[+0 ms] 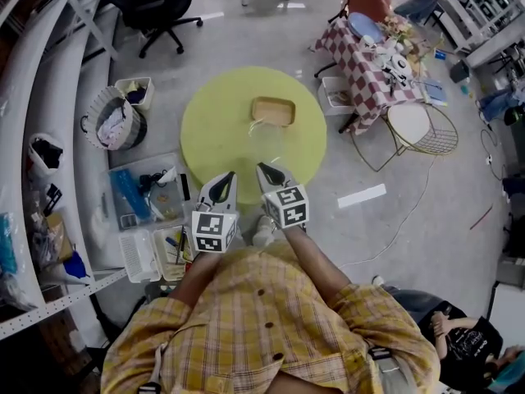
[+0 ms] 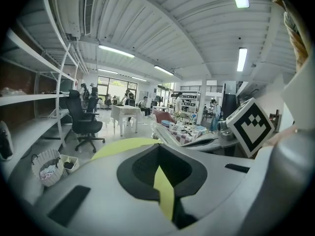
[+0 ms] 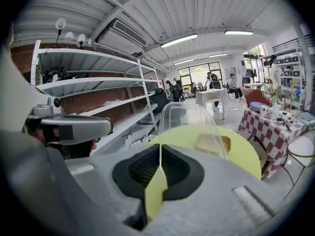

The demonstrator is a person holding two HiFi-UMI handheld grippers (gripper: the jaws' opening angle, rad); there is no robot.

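1. The right gripper's (image 3: 160, 157) jaws are pressed together on the near edge of a clear plastic lid (image 3: 189, 127), which rises curved and upright straight in front of them.
2. The left gripper's (image 2: 158, 154) jaws are pressed together with nothing between them; only a sliver of yellow-green shows below the pads.
3. In the head view the two grippers sit side by side, close but apart, over the near rim of a round yellow-green surface (image 1: 212, 121). The lid reaches from the right jaws toward the middle of the surface.
4. A shallow wooden tray (image 1: 273, 111) lies on the surface just beyond the lid; whether they touch cannot be told.
5. The person's checked shirt (image 1: 271, 327) fills the bottom of the head view.
6. On the floor to the left stand open bins of tools (image 1: 148, 199) and a round basket (image 1: 115, 121). A black office chair (image 1: 160, 11) stands farther off.
7. To the right is a table with a red-checked cloth (image 1: 369, 68), well apart from the surface.
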